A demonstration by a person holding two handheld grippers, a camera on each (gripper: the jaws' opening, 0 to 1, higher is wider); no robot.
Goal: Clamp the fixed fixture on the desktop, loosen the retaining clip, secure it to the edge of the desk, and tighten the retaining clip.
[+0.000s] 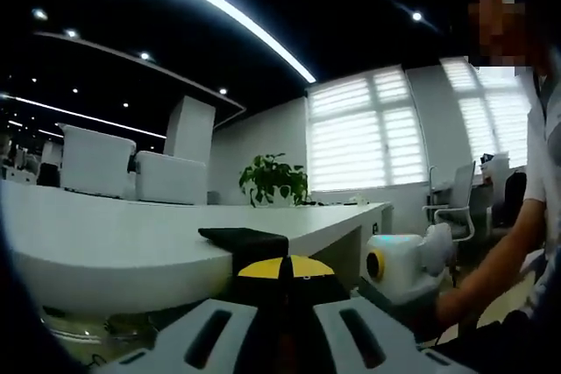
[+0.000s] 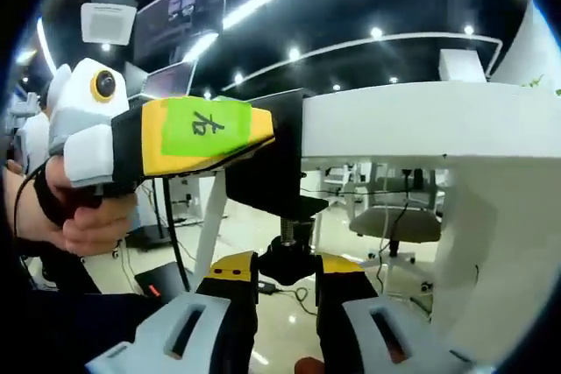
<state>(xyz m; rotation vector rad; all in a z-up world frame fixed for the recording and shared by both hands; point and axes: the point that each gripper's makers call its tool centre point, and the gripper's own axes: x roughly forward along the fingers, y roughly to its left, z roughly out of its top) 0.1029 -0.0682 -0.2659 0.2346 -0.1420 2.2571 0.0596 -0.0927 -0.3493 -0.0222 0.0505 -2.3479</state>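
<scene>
A black clamp fixture (image 2: 267,183) sits on the edge of the white desk (image 2: 421,124), its upper plate (image 1: 245,238) lying on the desktop (image 1: 123,243). My left gripper (image 1: 280,271) is shut on the fixture from the side; in the right gripper view it (image 2: 263,137) enters from the left, yellow and black with a green label. Under the desk edge a threaded screw (image 2: 286,229) ends in a black knob (image 2: 289,262). My right gripper (image 2: 287,276) is shut on that knob, with a yellow tip pressed against each side. Its white body (image 1: 399,264) shows below the desk.
A person (image 1: 535,172) stands close on the right, one hand (image 2: 83,216) holding the left gripper. A potted plant (image 1: 273,179) and white partitions (image 1: 96,162) stand at the desk's far side. An office chair (image 2: 394,221) and cables are beneath the desk.
</scene>
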